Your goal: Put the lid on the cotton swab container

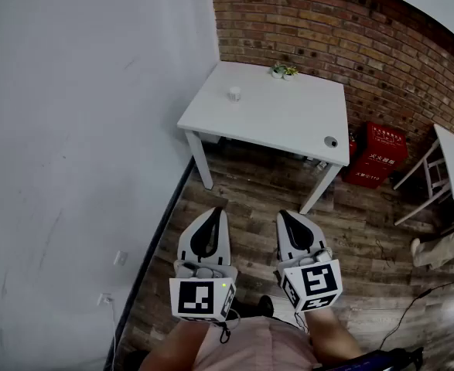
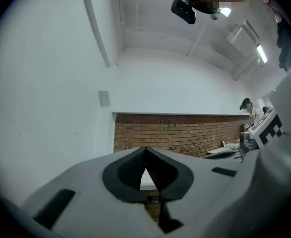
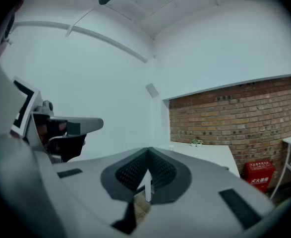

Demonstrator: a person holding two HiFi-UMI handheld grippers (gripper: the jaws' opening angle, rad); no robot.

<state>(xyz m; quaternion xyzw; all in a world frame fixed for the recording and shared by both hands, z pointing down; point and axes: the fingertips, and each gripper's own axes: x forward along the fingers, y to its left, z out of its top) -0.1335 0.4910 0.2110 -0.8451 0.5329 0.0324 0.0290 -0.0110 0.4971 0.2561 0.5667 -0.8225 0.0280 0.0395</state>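
Both tools were closed with nothing in them: the left gripper (image 1: 214, 211) and right gripper (image 1: 284, 214) had their jaws pressed together, hanging over the floor well short of the table (image 1: 273, 122). What looked like the cotton swab container (image 1: 234, 93) sat near the table's left edge, and a small dark round thing I took for the lid (image 1: 331, 141) was by the front right corner, too small to be sure. I'd say get right up to the table first, open one gripper for the lid, and steady the container with the other.
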